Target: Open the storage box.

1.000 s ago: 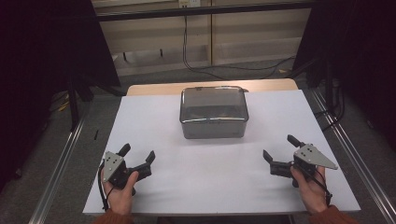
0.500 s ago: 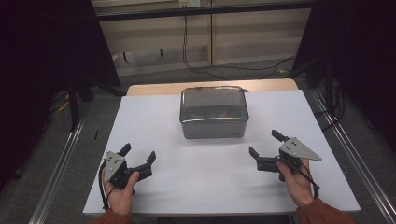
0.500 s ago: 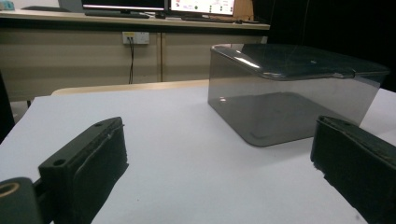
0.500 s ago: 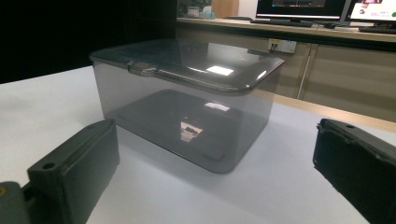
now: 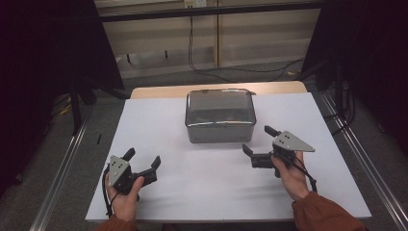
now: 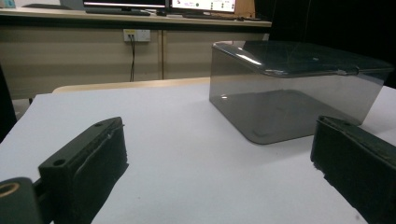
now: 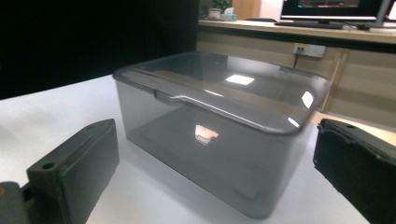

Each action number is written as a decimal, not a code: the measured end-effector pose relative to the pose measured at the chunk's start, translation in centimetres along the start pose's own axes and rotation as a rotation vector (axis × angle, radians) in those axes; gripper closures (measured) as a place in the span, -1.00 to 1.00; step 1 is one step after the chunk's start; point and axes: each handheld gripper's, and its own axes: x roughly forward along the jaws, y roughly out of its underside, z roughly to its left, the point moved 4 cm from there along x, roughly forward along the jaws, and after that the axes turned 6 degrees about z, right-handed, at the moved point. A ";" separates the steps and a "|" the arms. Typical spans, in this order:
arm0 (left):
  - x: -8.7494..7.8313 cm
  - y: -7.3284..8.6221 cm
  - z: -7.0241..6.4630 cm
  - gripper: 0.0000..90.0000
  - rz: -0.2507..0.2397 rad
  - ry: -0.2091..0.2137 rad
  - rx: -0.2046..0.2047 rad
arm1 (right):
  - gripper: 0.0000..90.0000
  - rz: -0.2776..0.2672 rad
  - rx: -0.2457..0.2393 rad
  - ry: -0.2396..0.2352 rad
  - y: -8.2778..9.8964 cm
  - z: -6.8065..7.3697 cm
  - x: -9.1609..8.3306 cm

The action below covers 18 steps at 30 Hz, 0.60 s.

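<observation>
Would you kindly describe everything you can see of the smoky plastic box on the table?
The box is a rectangular container of translucent grey plastic with rounded corners and a glossy lid, closed, with a small tab at one edge. It stands upright on the white table surface toward the far middle. It looks empty. Neither gripper touches it.

I see white table sheet (image 5: pixel 159 125) | monitors (image 6: pixel 161 4) on back counter | wall socket (image 6: pixel 137 35)

A lab or office test room. Beyond the white-covered counter (image 5: pixel 159 120) stands a long bench with monitors (image 6: pixel 163 4). Below the monitors, a wall socket (image 6: pixel 137 35) feeds hanging cables (image 5: pixel 191 43).
</observation>
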 end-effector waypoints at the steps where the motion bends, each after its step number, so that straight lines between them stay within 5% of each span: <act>1: 0.0 0.0 -0.1 -0.92 0.001 0.006 -0.004 | -1.00 -0.007 -0.007 -0.009 -0.4 0.2 0.3; 18: 0.3 -0.1 -0.4 -0.92 0.010 0.011 0.019 | -0.99 -0.015 -0.088 -0.047 -2.4 1.1 3.0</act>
